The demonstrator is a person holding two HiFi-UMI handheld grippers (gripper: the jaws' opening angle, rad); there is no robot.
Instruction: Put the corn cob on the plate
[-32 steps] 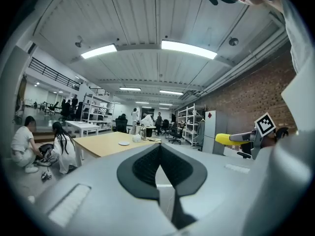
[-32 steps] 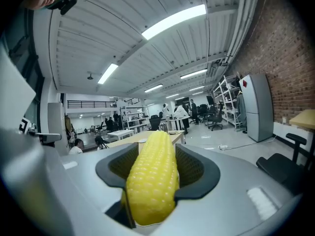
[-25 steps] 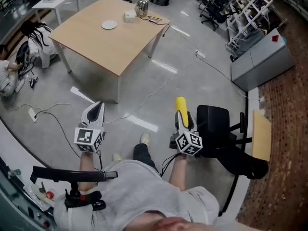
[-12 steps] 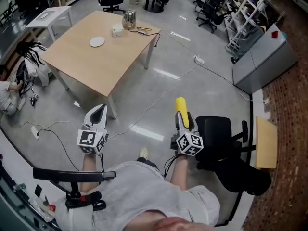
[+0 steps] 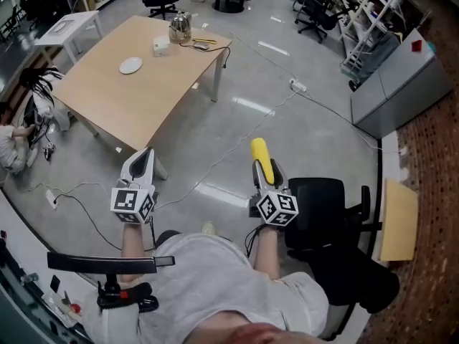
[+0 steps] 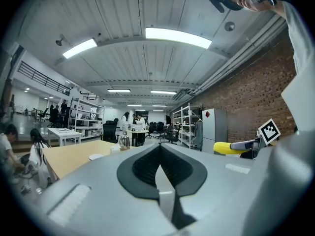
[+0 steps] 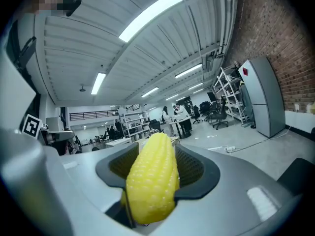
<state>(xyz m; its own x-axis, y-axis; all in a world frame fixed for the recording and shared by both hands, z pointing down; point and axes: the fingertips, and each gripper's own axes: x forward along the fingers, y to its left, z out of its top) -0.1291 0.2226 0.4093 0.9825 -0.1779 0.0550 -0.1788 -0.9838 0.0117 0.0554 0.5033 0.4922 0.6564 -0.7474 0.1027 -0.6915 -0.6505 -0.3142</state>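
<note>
A yellow corn cob (image 5: 260, 158) (image 7: 152, 176) sticks out forward from my right gripper (image 5: 264, 170), whose jaws are shut on it. The cob also shows at the right edge of the left gripper view (image 6: 231, 147). My left gripper (image 5: 140, 165) (image 6: 160, 168) is shut with nothing between its jaws. Both grippers are held above the grey floor, well short of the table. A small white plate (image 5: 130, 65) (image 6: 96, 156) lies on the wooden table (image 5: 143, 92), far ahead and to the left.
A kettle (image 5: 179, 27), a white box (image 5: 161, 46) and small items sit at the table's far end. A black office chair (image 5: 337, 221) stands right beside me. Cables (image 5: 237, 142) run across the floor. A person (image 5: 14, 138) sits on the floor at left. A grey cabinet (image 5: 398, 92) stands at right.
The view has shifted forward: the table and plate sit a little nearer and further left. Both grippers hold the same pose, the corn cob still gripped.
</note>
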